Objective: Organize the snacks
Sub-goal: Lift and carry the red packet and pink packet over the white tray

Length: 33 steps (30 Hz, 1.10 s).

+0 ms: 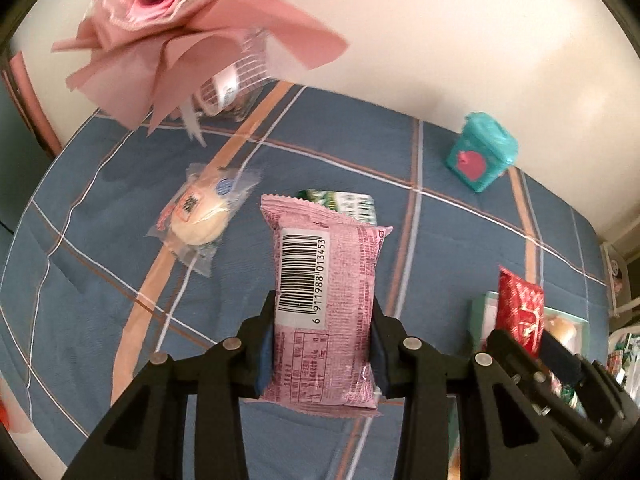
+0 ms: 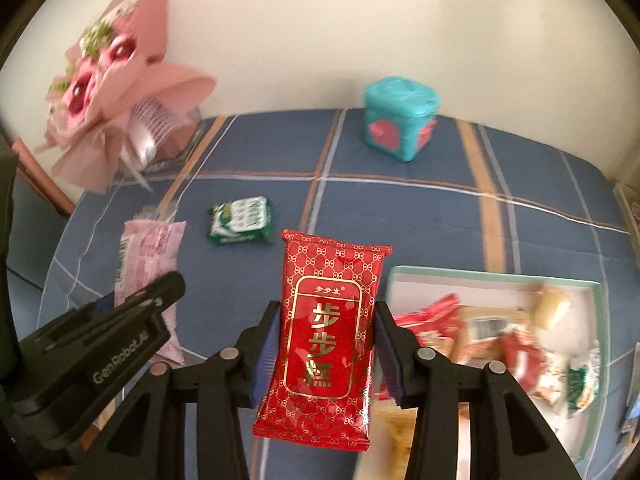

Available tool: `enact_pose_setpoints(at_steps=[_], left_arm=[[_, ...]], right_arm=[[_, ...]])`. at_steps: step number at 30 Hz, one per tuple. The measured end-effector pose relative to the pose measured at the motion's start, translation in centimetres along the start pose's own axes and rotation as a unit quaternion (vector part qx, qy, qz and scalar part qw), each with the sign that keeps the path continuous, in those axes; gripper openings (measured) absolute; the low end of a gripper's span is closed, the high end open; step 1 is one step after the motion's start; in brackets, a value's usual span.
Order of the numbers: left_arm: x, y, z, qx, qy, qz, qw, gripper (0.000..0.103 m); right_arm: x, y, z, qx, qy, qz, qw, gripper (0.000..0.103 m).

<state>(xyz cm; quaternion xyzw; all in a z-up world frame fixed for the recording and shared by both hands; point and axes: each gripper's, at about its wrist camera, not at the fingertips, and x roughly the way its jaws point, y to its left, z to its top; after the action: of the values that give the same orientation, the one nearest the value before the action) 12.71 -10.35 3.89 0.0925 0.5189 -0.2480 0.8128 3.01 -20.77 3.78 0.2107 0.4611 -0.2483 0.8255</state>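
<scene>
**Both grippers up off the cloth, a snack packet in each**

The left gripper (image 1: 322, 344) is clamped on a pink packet (image 1: 324, 300), barcode side facing the camera, its blue pads pressing the packet's two long edges. The packet hangs clear above the blue checked tablecloth (image 1: 100, 280). The right gripper (image 2: 324, 354) is closed the same way on a red packet (image 2: 326, 336) with gold lettering, held upright between its pads and also lifted off the cloth.

Seen from the right wrist, the left gripper and its pink packet sit off to the left side, and a shallow tray (image 2: 496, 274) with a pale green rim lies on the cloth just to the right of the red packet. Several wrapped snacks are piled in it, mostly red and tan wrappers, too blurred to tell apart.

Still lying on the cloth are a small green and white packet (image 2: 240, 222), beyond the two held ones, and a clear-wrapped round bun (image 1: 200, 218) further left. Toward the back, near the wall, stands a teal box (image 2: 400, 120) with a red shape on its side. A pink paper bouquet (image 1: 180, 28) stands at the far left corner.
</scene>
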Motion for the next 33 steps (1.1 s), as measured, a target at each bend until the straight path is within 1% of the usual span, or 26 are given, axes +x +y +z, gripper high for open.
enact_pose_setpoints(at_steps=[4, 7, 10, 12, 14, 17, 22, 26, 31, 33], left_arm=[[0.2, -1.8, -0.1, 0.017, -0.002, -0.01, 0.9998, 0.04], [-0.3, -3.9, -0.6, 0.036, 0.001, -0.029, 0.9989, 0.04], [-0.7, -6.2, -1.2, 0.06, -0.001, -0.033, 0.9977, 0.04], [-0.9, -7.8, -1.7, 0.079, -0.001, -0.038, 0.9961, 0.04], [-1.1, -9.5, -2.2, 0.095, 0.004, -0.054, 0.994, 0.04], [-1.1, -11.7, -3.0, 0.116, 0.015, -0.067, 0.9908, 0.04], [-1.3, -15.4, -4.5, 0.157, 0.026, -0.086, 0.9835, 0.04], [-1.3, -18.4, -6.1, 0.192, 0.037, -0.092, 0.9765, 0.041], [-0.2, -21.3, -8.2, 0.234, 0.057, -0.085, 0.9668, 0.041], [0.3, -21.8, -8.7, 0.243, 0.065, -0.079, 0.9648, 0.041]], right_arm=[[-1.4, -3.2, 0.1, 0.023, -0.008, -0.012, 1.0, 0.048], [-2.6, -6.3, 0.0, 0.048, -0.013, -0.021, 0.999, 0.048], [-3.7, -9.2, -0.2, 0.071, -0.017, -0.033, 0.997, 0.048], [-4.2, -10.9, -0.5, 0.084, -0.019, -0.042, 0.995, 0.048], [-4.9, -13.2, -0.8, 0.103, -0.02, -0.054, 0.993, 0.048], [-5.7, -15.8, -1.1, 0.125, -0.021, -0.068, 0.99, 0.048], [-6.6, -19.8, -1.9, 0.157, -0.017, -0.086, 0.984, 0.048], [-6.6, -21.5, -2.3, 0.163, -0.009, -0.098, 0.982, 0.048], [-5.6, -22.4, -2.9, 0.17, 0.009, -0.091, 0.981, 0.048], [-4.9, -22.5, -3.1, 0.169, 0.018, -0.088, 0.981, 0.048]])
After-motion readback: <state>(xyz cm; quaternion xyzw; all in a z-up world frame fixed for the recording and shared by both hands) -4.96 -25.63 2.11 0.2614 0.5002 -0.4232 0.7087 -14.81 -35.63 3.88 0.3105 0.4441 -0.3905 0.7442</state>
